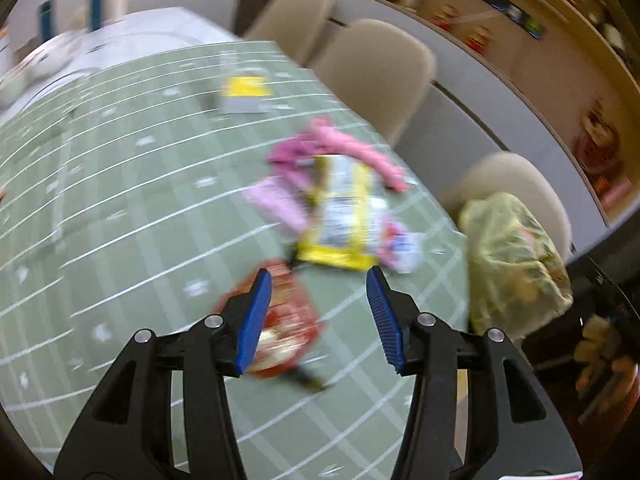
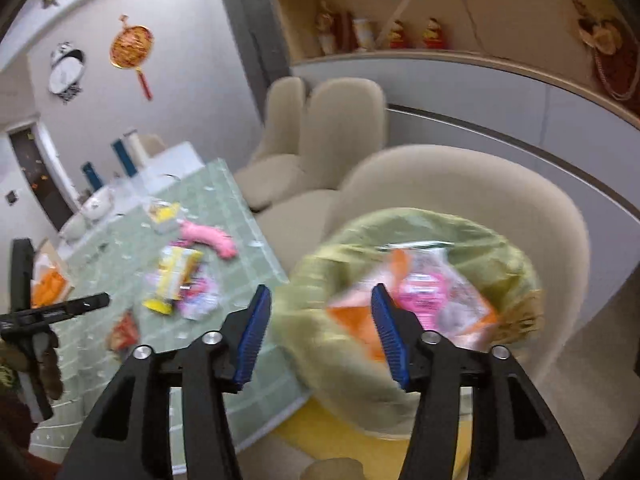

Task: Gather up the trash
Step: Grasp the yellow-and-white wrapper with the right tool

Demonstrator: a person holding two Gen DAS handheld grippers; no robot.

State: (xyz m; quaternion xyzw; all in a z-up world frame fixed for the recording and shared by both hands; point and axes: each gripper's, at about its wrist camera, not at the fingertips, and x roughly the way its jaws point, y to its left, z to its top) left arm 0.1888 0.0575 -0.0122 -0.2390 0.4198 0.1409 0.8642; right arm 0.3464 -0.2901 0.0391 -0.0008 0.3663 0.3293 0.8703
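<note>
Left gripper (image 1: 318,276) open, empty, above crumpled red snack wrapper (image 1: 280,320); motion blur risks mis-grab. Right gripper (image 2: 320,292) open, empty, over yellow-green plastic trash bag (image 2: 320,360); limp rim may snag.

We are in a home dining room: a table (image 2: 224,208) under a green grid-patterned cloth, beige upholstered chairs (image 2: 344,120) pushed up along its side, a built-in wooden shelf (image 2: 400,54) holding little figurines (image 2: 434,34), and on the grey wall a panda-shaped clock (image 2: 66,68) beside a red-and-gold hanging ornament (image 2: 132,46)
</note>
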